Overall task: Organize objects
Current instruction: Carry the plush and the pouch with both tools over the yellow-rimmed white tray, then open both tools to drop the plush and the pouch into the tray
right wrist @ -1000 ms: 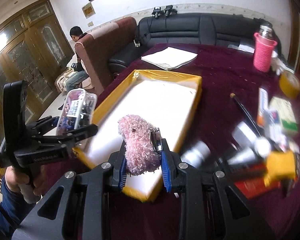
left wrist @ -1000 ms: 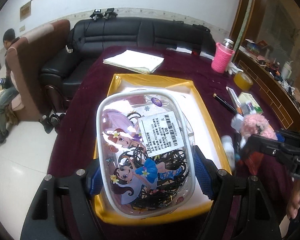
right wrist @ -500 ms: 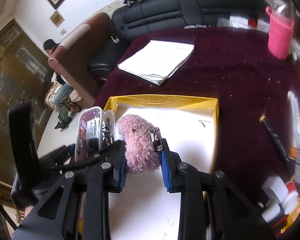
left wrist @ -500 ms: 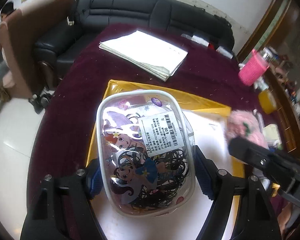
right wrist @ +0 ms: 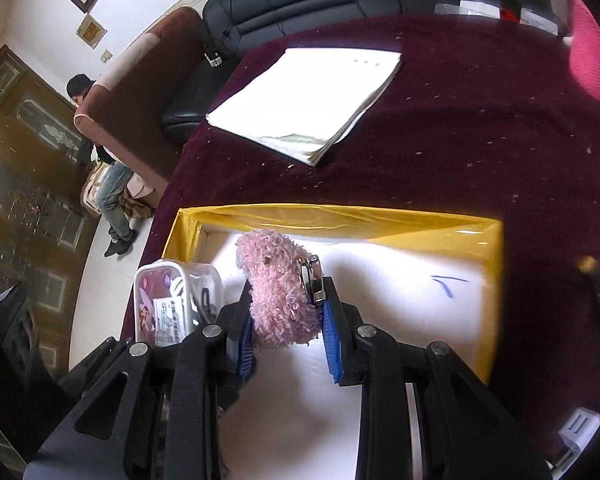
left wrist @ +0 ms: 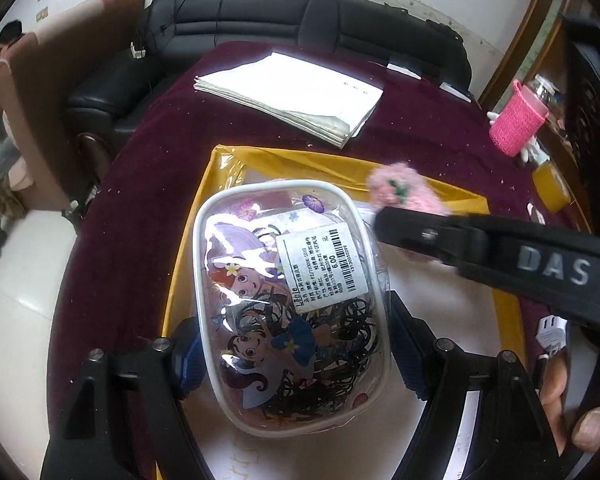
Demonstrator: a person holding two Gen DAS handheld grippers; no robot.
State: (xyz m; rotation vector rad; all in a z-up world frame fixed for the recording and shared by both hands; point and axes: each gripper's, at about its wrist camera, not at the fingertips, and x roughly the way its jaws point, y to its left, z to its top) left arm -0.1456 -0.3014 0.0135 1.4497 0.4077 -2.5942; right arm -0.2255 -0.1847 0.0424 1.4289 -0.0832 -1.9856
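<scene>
While the clear case of hair ties (left wrist: 290, 304) is pinched across its width by the left tongs (left wrist: 290, 354), it is held over the near left part of the yellow-rimmed tray (left wrist: 460, 190). Just beside it, over the same tray, the fluffy pink clip (right wrist: 278, 300) is pinched by the right tongs (right wrist: 288, 344). Beyond the tray, a stack of white papers (left wrist: 296, 96) is seen on the maroon-covered bench (left wrist: 148, 168).

Left tongs (left wrist: 292, 344) clamped wide, right tongs (right wrist: 286, 332) — narrow
</scene>
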